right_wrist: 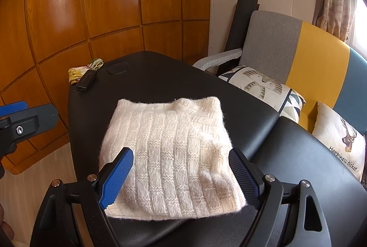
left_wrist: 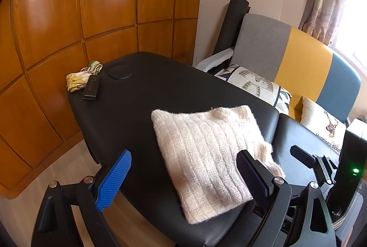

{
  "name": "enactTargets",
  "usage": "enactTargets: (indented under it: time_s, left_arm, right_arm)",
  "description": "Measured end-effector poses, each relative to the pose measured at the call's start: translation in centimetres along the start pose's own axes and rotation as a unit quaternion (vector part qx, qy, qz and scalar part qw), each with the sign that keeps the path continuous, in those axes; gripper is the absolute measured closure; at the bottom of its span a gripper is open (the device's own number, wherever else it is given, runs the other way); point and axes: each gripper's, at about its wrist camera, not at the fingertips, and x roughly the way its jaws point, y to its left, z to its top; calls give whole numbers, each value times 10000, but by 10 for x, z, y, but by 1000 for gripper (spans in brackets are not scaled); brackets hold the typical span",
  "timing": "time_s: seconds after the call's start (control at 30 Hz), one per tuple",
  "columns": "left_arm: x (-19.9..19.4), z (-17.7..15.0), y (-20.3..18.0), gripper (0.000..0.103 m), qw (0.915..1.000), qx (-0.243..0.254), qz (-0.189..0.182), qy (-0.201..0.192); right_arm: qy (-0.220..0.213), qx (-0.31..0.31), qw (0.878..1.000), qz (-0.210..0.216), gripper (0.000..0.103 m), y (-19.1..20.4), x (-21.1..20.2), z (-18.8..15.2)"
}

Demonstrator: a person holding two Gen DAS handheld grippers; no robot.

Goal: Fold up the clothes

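Cream knit sweater [right_wrist: 169, 155] lay already folded square on the black table [right_wrist: 160, 77], so your left gripper [left_wrist: 183, 178] and right gripper [right_wrist: 181, 176] hovered wide open, empty, little remaining.

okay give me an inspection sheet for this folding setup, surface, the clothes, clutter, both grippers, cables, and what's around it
Surface: black padded table, no spills or marks visible.
Job's things: cream knit sweater lies folded into a rough square near the front edge.
Clutter: black remote-like device and crumpled yellow patterned cloth at the far left corner.
Grippers: left hand-held gripper open, holding nothing; right hand-held gripper open above the sweater's near edge, holding nothing.
Cables: nothing seen.
Surroundings: wooden panelled wall behind, sofa with printed cushions to the right, dark rolled mat leaning in the corner.
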Motion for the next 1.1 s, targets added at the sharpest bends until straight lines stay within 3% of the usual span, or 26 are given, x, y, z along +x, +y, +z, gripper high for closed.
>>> enactTargets:
  time_s: [1.1]
  left_arm:
    - [2, 1, 7, 9, 9998, -116, -27, 167]
  right_arm:
    - [-43, 44, 10000, -11, 16, 0, -3, -1]
